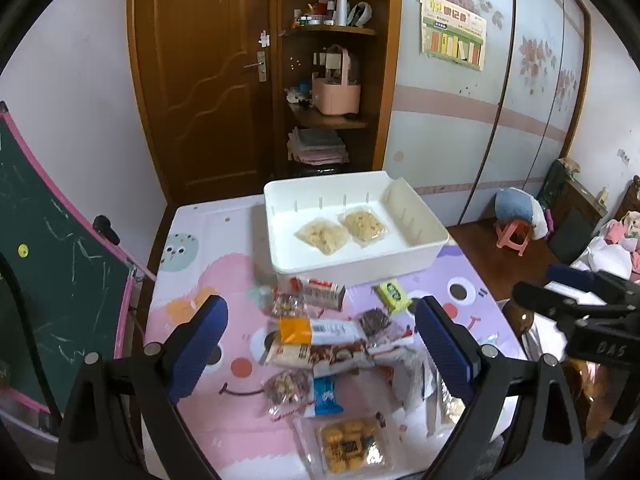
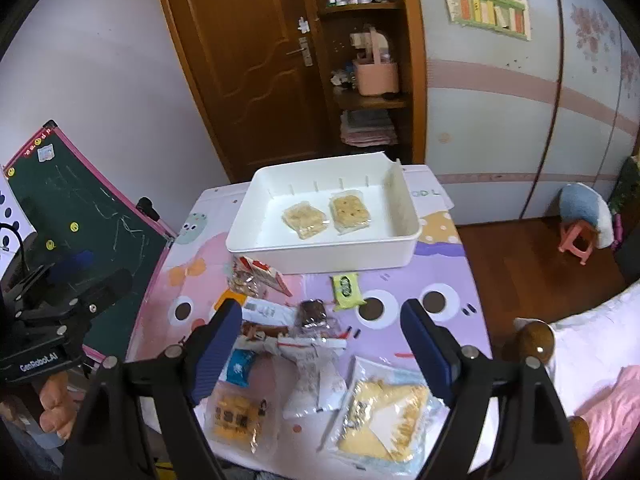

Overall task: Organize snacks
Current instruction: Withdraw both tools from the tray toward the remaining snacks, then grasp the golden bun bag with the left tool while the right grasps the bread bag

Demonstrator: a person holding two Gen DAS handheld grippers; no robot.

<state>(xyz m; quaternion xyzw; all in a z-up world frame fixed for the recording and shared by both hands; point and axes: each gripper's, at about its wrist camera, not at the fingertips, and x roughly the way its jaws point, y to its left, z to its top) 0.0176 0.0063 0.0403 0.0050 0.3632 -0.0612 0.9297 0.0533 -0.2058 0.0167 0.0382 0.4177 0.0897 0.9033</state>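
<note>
A white bin stands at the far end of the table with two clear packs of pale biscuits lying side by side inside. A pile of snack packets lies on the cartoon-print tablecloth in front of it, among them a green packet, a blue packet and a tray of yellow cookies. My left gripper hangs open above the pile, holding nothing. My right gripper is open over the pile too, empty.
A green chalkboard leans at the table's left edge. A large pack of yellow crackers lies at the near right. Behind the table are a wooden door and shelves. A pink stool stands on the floor at right.
</note>
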